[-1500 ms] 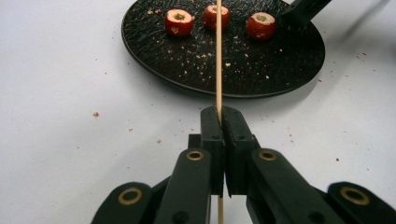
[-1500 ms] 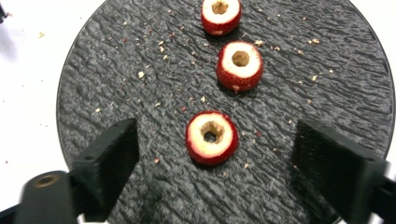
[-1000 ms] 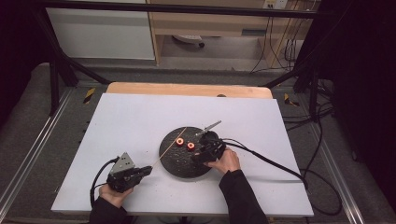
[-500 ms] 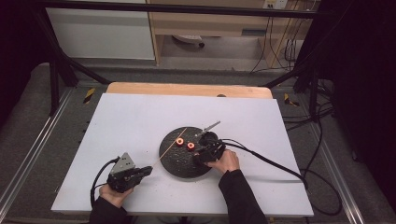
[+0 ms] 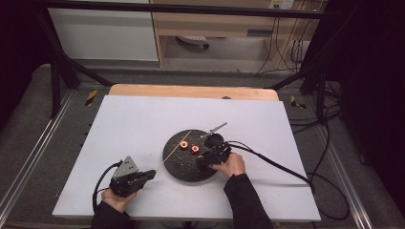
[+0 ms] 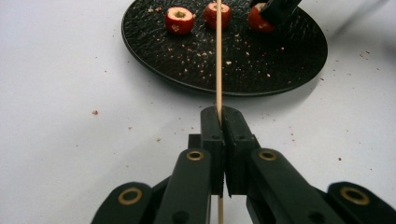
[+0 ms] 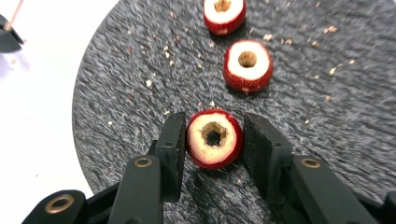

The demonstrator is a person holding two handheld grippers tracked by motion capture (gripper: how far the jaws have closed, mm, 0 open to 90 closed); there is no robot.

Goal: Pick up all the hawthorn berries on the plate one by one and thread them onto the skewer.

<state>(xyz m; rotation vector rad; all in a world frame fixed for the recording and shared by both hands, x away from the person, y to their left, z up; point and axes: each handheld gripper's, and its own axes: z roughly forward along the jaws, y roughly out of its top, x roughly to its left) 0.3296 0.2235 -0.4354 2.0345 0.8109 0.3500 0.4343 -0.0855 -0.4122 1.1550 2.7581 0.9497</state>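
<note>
A black round plate (image 5: 186, 171) lies mid-table with three cored red fruit pieces on it. My right gripper (image 7: 212, 128) has just been closing, and its pads now press both sides of the nearest fruit piece (image 7: 215, 140). The other two pieces (image 7: 247, 65) (image 7: 224, 14) lie farther along the plate (image 7: 140, 84). My left gripper (image 6: 223, 116) is shut on a thin wooden skewer (image 6: 218, 70) that points over the plate (image 6: 233, 65) toward the fruit (image 6: 180, 20). From above, the left gripper (image 5: 152, 174) sits front-left of the plate and the right gripper (image 5: 203, 160) over its right half.
A thin metal tool (image 5: 216, 129) rests at the plate's far right edge. Crumbs dot the plate and the white tabletop (image 5: 133, 124). The right gripper's cable (image 5: 272, 164) trails off to the right. A wooden strip (image 5: 191, 91) borders the table's far side.
</note>
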